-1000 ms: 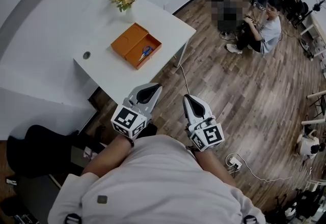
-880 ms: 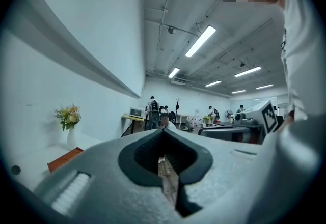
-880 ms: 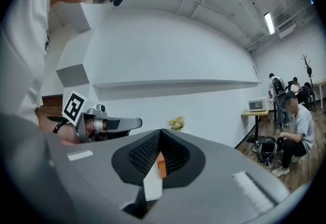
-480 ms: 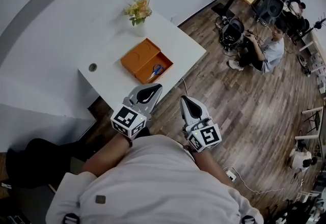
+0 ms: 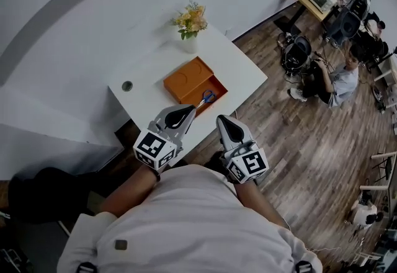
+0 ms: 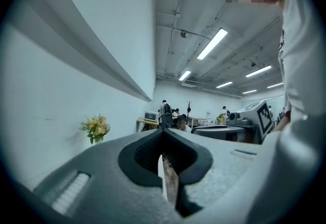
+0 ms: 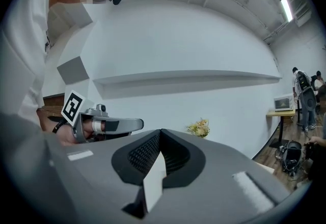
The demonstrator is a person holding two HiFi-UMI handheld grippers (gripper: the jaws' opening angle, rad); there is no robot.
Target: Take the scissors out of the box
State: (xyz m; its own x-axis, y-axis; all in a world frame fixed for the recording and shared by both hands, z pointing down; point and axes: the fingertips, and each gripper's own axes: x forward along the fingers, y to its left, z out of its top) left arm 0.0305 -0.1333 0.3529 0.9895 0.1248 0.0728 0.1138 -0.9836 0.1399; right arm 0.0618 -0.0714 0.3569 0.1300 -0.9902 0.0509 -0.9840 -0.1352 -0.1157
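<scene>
An open orange box [image 5: 188, 77] lies on the white table [image 5: 155, 76], its lid folded out to the left. Blue-handled scissors [image 5: 206, 97] rest in its right half. My left gripper [image 5: 189, 107] is shut and empty, held level, with its tip just short of the box's near edge over the table's front edge. My right gripper [image 5: 221, 120] is also shut and empty, beside the left one and off the table's near corner. In the left gripper view the jaws [image 6: 163, 139] meet; in the right gripper view the jaws [image 7: 160, 139] meet too. The box is hidden in both gripper views.
A vase of flowers [image 5: 190, 22] stands at the table's far edge, and a round cable hole [image 5: 127, 86] sits at its left. A white wall curves behind. On the wooden floor at the right, a person [image 5: 340, 81] sits among chairs and equipment [image 5: 296, 53].
Both grippers have moved forward toward the table, still shut. The table and the box now lie nearer, and the left gripper's tip almost reaches the box.
</scene>
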